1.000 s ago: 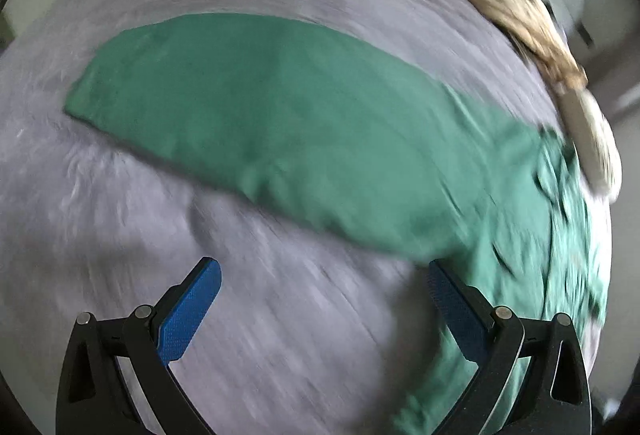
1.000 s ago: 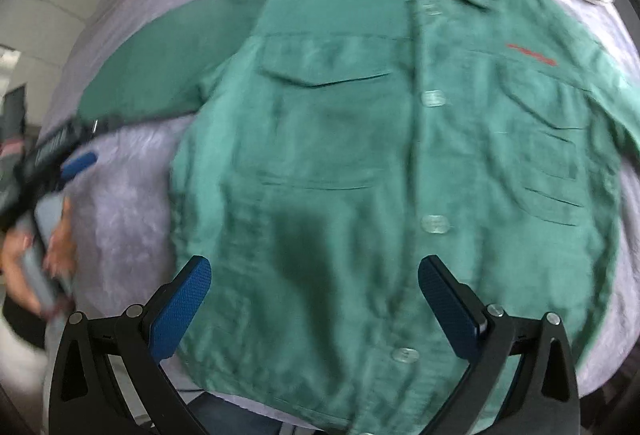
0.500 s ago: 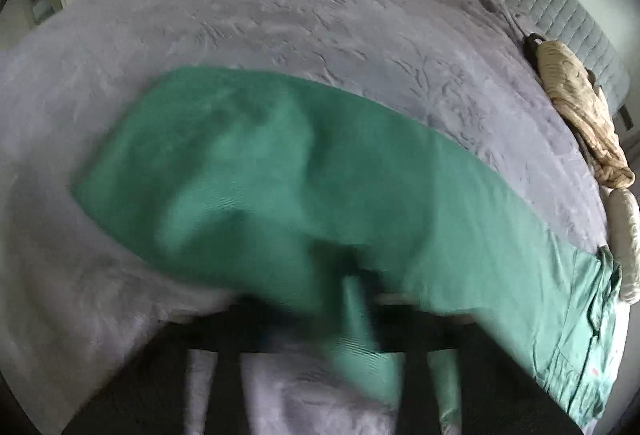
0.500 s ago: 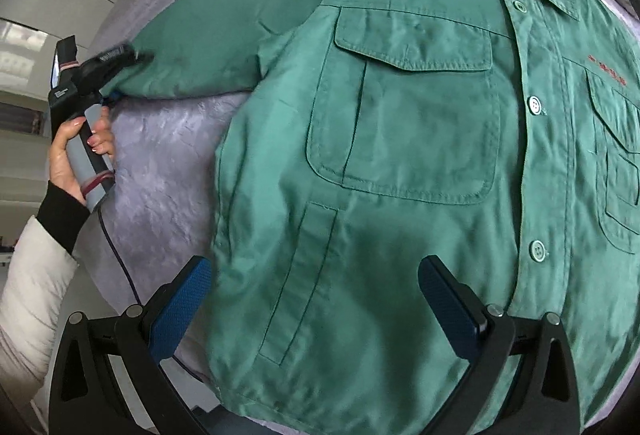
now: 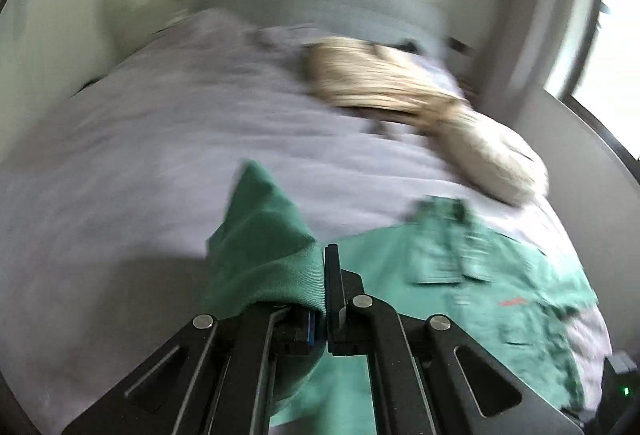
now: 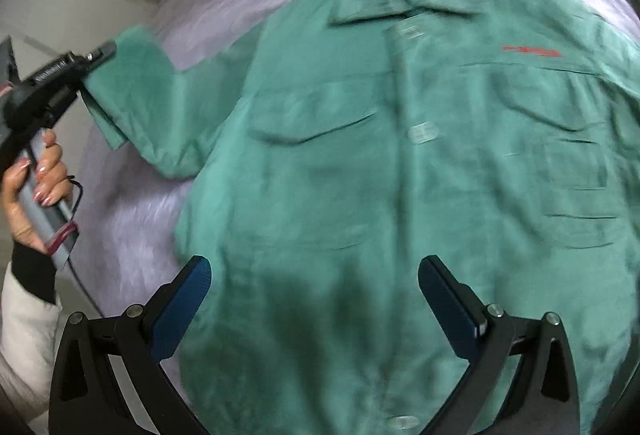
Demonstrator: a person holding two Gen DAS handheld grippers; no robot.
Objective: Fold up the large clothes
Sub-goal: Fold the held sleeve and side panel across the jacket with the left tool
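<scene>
Left wrist: left gripper (image 5: 325, 267) pinches the shirt (image 6: 400, 175) sleeve (image 5: 264, 255); right gripper (image 6: 315, 299) jaws spread.

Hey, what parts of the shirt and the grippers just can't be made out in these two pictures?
- Shirt hem: right wrist view, cut off by the bottom edge and the open right gripper.
- Far sleeve: right wrist view, runs off the right edge.
- Red lettering: both views, too blurred to read.
- Cuff inside the shut left gripper: left wrist view, the pinch point is covered by bunched cloth.
- Beige bundle: left wrist view, motion blur.
</scene>
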